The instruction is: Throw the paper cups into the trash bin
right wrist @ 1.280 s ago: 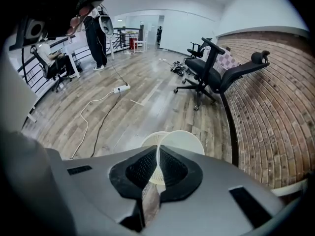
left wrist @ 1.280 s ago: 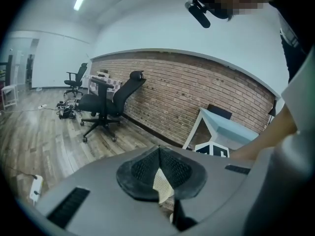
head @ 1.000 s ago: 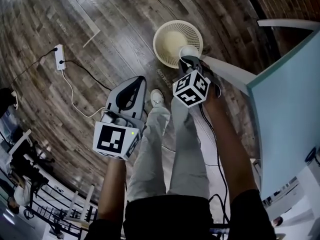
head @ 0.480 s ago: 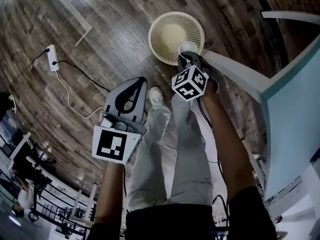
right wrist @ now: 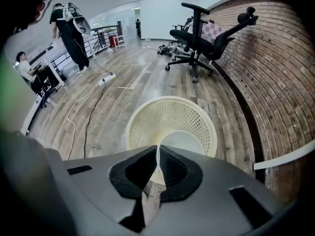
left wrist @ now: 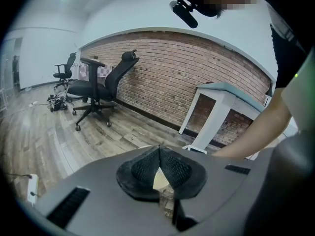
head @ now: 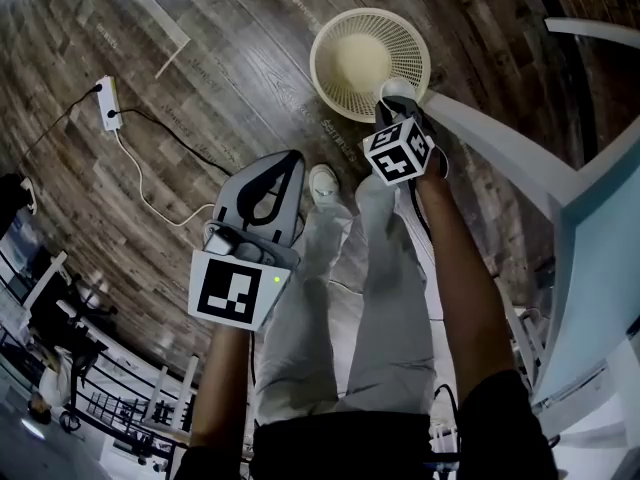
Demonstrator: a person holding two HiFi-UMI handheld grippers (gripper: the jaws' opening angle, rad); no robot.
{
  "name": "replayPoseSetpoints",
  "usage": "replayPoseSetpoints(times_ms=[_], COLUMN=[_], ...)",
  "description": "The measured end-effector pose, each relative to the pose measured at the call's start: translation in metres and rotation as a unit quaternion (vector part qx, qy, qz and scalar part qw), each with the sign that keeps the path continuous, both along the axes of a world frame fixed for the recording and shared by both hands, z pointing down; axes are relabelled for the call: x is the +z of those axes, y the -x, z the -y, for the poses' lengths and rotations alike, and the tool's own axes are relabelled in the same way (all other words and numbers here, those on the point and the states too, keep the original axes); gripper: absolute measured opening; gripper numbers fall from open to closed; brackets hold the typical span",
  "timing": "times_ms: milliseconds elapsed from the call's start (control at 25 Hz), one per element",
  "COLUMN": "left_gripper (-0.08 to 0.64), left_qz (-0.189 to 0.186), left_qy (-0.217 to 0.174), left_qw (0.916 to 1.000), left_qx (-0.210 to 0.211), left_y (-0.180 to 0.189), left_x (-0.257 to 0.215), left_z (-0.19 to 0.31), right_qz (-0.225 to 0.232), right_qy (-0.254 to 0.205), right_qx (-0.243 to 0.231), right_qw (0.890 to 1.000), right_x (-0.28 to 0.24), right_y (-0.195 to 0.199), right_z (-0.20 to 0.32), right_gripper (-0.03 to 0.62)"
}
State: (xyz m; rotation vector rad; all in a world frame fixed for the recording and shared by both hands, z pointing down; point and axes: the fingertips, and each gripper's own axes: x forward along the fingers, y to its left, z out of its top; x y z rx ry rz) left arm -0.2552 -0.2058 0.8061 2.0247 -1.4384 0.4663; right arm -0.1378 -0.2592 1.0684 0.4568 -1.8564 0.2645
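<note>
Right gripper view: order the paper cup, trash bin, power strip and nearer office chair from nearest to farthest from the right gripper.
1. paper cup, pinched in the right gripper's jaws.
2. trash bin, on the floor just beyond.
3. power strip, left, and office chair, right: too close to call.

A cream round plastic trash bin [head: 335, 90] with an open lattice wall stands out pale against the wooden plank floor [head: 200, 48], streaked dark brown and grey. The white paper cup [right wrist: 183, 141] carries a brownish band with dark lettering. The right gripper [right wrist: 157, 154] and left gripper [left wrist: 159, 154] have grey shells and black ribbed pads [right wrist: 141, 171], each with a black-and-white marker cube [head: 232, 290]. The brick wall [left wrist: 197, 77] is reddish brown. The table [head: 605, 268] is pale teal.
</note>
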Motion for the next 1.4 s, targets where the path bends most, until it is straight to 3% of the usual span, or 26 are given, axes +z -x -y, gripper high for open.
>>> replayPoseSetpoints(times_ms=[400,520,760,1080,1400], left_gripper=[0.000,0.000,0.000,0.000,0.000], left_qz=[0.000,0.001,0.001,0.011,0.033], left_qy=[0.004,0.004,0.002,-0.014,-0.049], left_qw=[1.0000,1.0000,1.0000,0.9998,0.9978], left_qx=[0.002,0.002,0.006,0.011,0.029], left_y=[0.007,0.008,0.006,0.009,0.007], left_x=[0.008,0.007,0.006,-0.034,-0.098], left_z=[-0.002,0.001,0.005,0.009,0.012], right_qz=[-0.001,0.006,0.008,0.016,0.044], right_qy=[0.031,0.036,0.043,0.061,0.050], right_qx=[0.039,0.043,0.049,0.062,0.037], right_qw=[0.999,0.998,0.998,0.996,0.997], right_x=[0.022,0.021,0.017,-0.032,-0.111], right_y=[-0.009,-0.008,-0.011,-0.009,0.013], right_z=[-0.017,-0.016,-0.022,-0.034,-0.045], right_gripper=[0.020,0.068,0.075,0.053,0.005])
